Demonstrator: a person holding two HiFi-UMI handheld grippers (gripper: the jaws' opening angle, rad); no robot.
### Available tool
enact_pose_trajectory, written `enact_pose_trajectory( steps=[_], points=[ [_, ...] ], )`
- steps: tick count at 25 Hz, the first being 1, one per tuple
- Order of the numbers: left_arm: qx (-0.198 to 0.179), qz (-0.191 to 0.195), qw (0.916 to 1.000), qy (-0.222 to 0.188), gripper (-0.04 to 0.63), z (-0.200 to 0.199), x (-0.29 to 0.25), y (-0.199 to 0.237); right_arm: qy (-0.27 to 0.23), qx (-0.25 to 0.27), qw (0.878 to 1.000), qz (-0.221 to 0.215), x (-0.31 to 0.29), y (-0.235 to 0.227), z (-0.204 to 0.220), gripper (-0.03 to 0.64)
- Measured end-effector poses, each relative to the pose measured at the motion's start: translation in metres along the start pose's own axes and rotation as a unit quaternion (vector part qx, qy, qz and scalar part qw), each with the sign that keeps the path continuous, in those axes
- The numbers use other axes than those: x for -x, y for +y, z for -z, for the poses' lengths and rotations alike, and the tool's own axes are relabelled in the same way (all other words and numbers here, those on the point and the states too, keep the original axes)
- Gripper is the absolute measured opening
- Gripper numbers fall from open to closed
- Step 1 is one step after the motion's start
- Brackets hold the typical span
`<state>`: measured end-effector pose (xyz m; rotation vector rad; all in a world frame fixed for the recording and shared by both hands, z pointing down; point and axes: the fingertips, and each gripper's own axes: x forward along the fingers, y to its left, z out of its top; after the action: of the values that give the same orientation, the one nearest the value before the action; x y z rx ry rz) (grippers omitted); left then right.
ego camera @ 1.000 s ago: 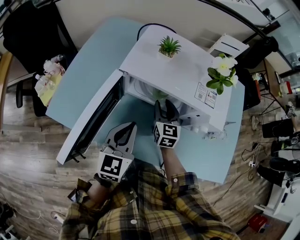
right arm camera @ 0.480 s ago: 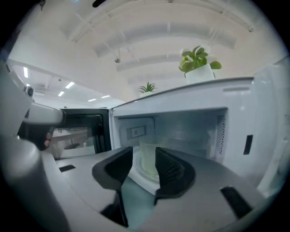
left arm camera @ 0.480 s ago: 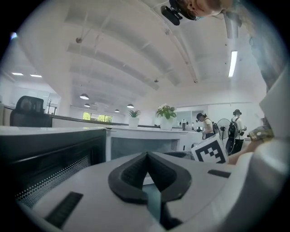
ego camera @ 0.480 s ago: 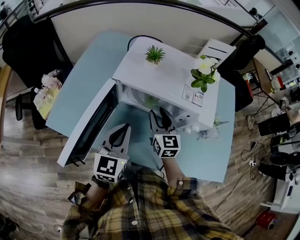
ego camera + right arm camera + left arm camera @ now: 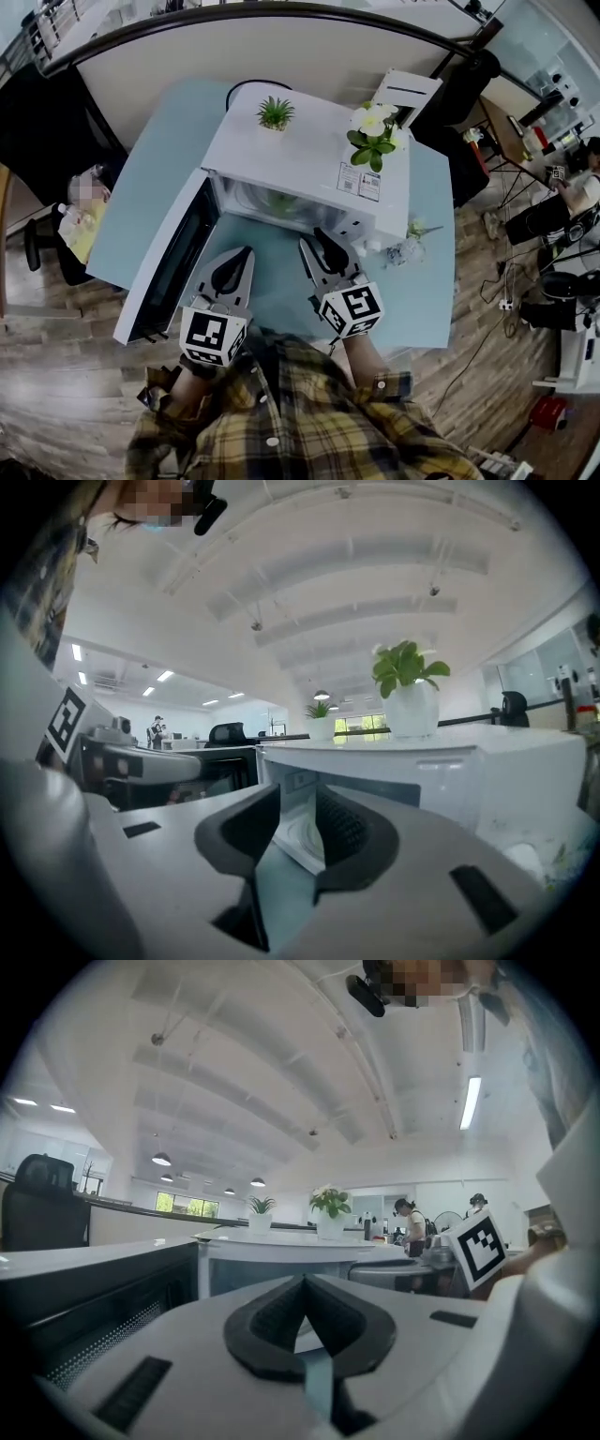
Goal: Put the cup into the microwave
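Head view, looking steeply down: a white microwave (image 5: 300, 155) stood on a pale blue table (image 5: 427, 281), its door (image 5: 164, 258) swung wide open to the left and two potted plants on its top. Inside the cavity a small pale greenish shape, most likely the cup (image 5: 279, 200), sat on the floor of the oven (too small and dim to make out its form).

Both grippers were held side by side just in front of the opening, touching nothing. The right gripper (image 5: 323, 246) had its jaws apart with nothing between them, only the oven's white turntable showing beyond (image 5: 295, 808); the jaws had just been narrowing. The left gripper (image 5: 239, 264) had its fingertips pressed together on nothing (image 5: 302, 1283).

Judged from this, the placing step looked done, with the cup in the oven and neither gripper carrying it. If anything remained, it was shutting the door, which would call for the left gripper to get behind the door's outer edge and swing it round to the right without knocking the oven.
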<state>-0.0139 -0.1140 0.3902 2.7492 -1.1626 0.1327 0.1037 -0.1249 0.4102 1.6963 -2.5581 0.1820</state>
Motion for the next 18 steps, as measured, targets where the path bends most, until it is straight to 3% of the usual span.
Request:
enact_pose_trajectory(
  steps=[7,18],
  points=[
    [-0.001,0.038,0.9993,-0.006,-0.009,-0.011,-0.006,-0.018,-0.004,0.005,1.000,0.012,0.040,-0.001,-0.018,0.078],
    [-0.007,0.081,0.9967,0.002,-0.009,-0.012,-0.017,-0.042,0.003,-0.018,0.997,0.079,0.087,-0.028,-0.021,0.025]
  ],
)
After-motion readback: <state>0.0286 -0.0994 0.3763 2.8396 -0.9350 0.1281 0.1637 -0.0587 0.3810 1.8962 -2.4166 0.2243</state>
